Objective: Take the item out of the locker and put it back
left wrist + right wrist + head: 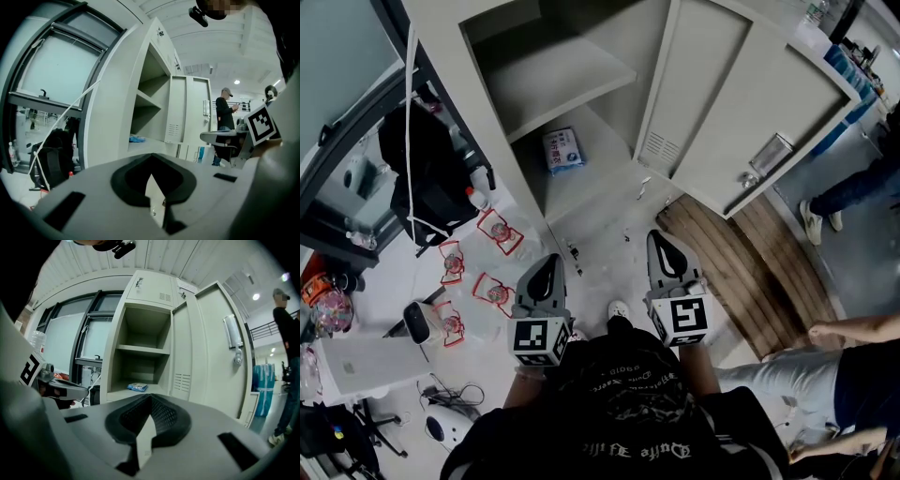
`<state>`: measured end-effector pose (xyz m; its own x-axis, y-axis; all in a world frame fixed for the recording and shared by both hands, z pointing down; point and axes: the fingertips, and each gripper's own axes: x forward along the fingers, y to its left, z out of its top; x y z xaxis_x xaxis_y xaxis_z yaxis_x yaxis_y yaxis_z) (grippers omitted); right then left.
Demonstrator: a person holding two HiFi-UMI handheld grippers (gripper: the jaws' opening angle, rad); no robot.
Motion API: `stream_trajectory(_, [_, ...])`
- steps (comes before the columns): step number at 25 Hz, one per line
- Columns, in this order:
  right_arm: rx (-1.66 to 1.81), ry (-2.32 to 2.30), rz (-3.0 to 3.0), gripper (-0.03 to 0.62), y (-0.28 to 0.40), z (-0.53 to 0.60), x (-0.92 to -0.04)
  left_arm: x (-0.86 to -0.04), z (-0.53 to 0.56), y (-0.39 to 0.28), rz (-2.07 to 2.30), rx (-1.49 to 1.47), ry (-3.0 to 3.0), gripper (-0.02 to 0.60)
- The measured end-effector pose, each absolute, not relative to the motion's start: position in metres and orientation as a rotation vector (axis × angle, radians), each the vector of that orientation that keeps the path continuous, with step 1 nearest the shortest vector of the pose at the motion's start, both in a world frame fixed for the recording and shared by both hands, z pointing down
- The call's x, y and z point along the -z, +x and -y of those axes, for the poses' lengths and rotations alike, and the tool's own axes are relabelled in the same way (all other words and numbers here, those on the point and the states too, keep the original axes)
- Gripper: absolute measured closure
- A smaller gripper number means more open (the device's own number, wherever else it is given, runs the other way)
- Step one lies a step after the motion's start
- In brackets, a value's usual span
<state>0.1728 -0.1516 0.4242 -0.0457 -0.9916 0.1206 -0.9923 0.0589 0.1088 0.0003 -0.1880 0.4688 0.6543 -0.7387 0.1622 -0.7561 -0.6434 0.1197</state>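
A blue and white packet lies flat on the bottom shelf of the open grey locker, whose door is swung out to the right. The packet also shows in the right gripper view, and as a small blue patch in the left gripper view. My left gripper and right gripper are held side by side close to my body, well short of the locker and pointing at it. Both are shut with nothing between the jaws, as the left gripper and right gripper views confirm.
A black backpack leans left of the locker. Several red-framed items and a white box lie on the floor at left. Wooden planks lie at right, where a person's legs and an arm show.
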Motion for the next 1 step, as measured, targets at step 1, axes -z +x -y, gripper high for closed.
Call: stream_trajectory(1, [-0.007, 2.05, 2.159, 0.591, 0.1732, 0.1522, -0.4245, -0.469, 0.1888, 0.0005, 1.231, -0.147, 2.692, 0.574])
